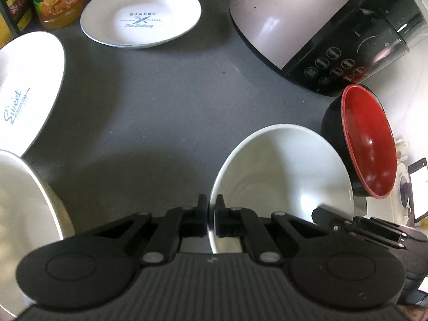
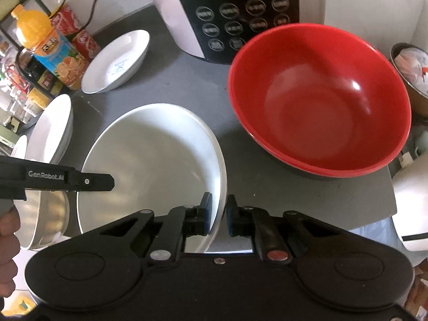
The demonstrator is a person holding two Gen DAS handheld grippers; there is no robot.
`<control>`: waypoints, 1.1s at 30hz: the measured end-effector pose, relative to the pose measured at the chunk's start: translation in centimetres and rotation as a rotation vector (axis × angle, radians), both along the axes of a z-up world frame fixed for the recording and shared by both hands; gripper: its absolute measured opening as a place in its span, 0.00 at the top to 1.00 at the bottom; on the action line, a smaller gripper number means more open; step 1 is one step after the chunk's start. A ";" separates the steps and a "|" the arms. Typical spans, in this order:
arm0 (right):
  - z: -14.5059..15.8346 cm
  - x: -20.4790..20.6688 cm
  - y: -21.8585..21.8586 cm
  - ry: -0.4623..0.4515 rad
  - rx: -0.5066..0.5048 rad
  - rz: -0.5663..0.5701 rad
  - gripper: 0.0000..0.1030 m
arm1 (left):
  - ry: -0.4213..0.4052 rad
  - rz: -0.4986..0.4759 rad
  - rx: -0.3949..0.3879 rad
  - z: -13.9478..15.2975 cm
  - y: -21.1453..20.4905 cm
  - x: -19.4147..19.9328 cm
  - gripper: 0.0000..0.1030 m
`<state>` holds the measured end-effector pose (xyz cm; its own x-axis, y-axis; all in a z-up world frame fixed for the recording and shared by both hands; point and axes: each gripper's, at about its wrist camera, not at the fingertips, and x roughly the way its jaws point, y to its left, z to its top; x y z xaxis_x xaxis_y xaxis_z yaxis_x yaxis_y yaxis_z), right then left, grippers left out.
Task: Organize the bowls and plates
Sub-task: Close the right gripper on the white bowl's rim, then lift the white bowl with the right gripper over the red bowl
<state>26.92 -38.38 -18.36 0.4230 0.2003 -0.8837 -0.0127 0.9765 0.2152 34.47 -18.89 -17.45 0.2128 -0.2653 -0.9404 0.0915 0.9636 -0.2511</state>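
Both claws, left claw (image 1: 211, 214) and right claw (image 2: 218, 215), clamped opposite rims of white bowl (image 2: 155, 160). Glazed, slippery, breakable; rim grips looked right.

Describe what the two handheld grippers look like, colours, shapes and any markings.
Both are matte black. The left gripper and right gripper each have a ribbed body, two round disc housings, linkage arms with silver pivot caps, one cap red on the right, and blue-faced pads. Seen side-on from the right wrist, the left gripper reads "GenRobot.AI" in white. No cables or sleeves show.
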 end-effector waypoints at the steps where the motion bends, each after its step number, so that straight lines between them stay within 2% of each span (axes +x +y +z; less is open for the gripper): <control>1: 0.2 -0.1 0.1 -0.001 -0.002 0.004 0.89 | -0.004 -0.002 -0.003 0.2 0.1 -0.1 0.97; 7: 1.6 0.0 0.2 0.005 0.046 -0.024 0.89 | -0.056 -0.017 -0.015 2.2 0.8 -0.5 0.96; 18: 6.1 0.2 0.0 -0.068 0.061 0.003 0.88 | -0.133 -0.018 -0.050 6.8 1.4 -0.3 0.96; 23: 7.7 0.9 0.2 -0.101 0.042 0.020 0.88 | -0.111 0.001 -0.047 8.1 0.5 0.3 0.96; 33: 9.9 1.3 -1.4 -0.129 0.013 0.005 0.88 | -0.137 -0.029 -0.074 9.7 -1.2 0.9 0.96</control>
